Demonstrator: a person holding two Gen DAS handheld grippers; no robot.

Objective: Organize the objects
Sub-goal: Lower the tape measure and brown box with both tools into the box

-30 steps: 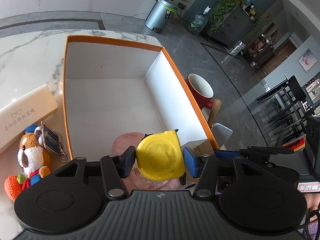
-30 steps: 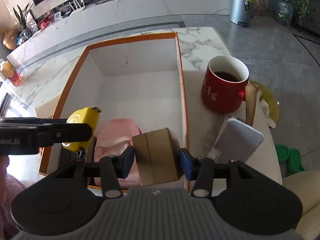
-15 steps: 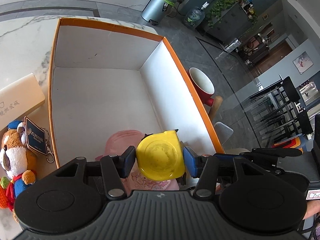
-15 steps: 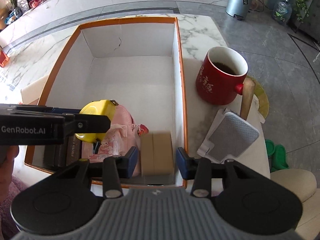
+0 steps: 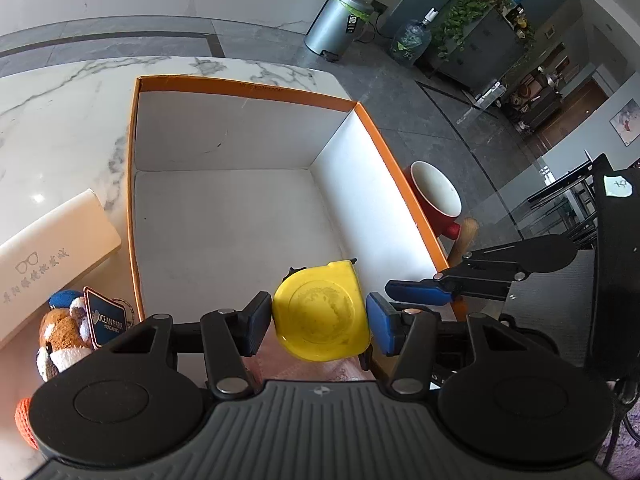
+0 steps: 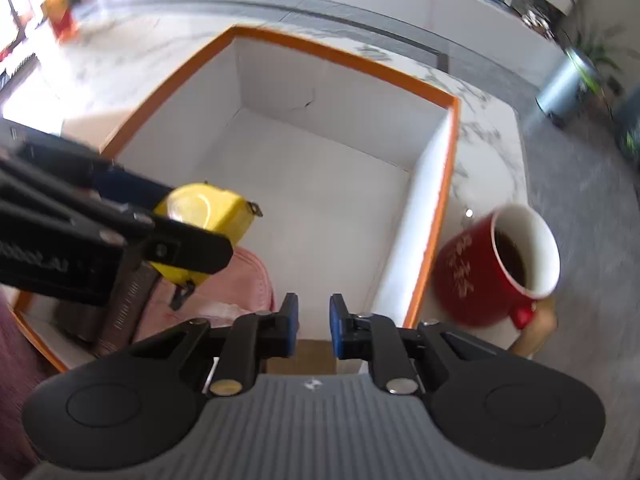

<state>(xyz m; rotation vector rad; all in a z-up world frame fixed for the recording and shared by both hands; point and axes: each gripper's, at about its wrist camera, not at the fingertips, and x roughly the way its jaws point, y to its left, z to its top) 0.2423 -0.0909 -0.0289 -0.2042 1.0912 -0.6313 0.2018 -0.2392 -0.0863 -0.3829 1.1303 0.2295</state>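
Read "OCEAN PARK HONG KONG" on a dark blue tag (image 5: 106, 317) fixed to the plush toy (image 5: 64, 338) — small white letters, the lower line barely legible. Found a spectacles drawing and a row of Chinese characters printed on the cream case (image 5: 52, 256), too faint to make out. Saw gold Chinese characters on the side of the red mug (image 6: 496, 268), blurred past reading. Caught a partial white brand mark — "...obot.AI" — on the black body of the left gripper (image 6: 202, 222). Noticed a handwritten scrap (image 5: 617, 187) on the black panel at the right edge, illegible.
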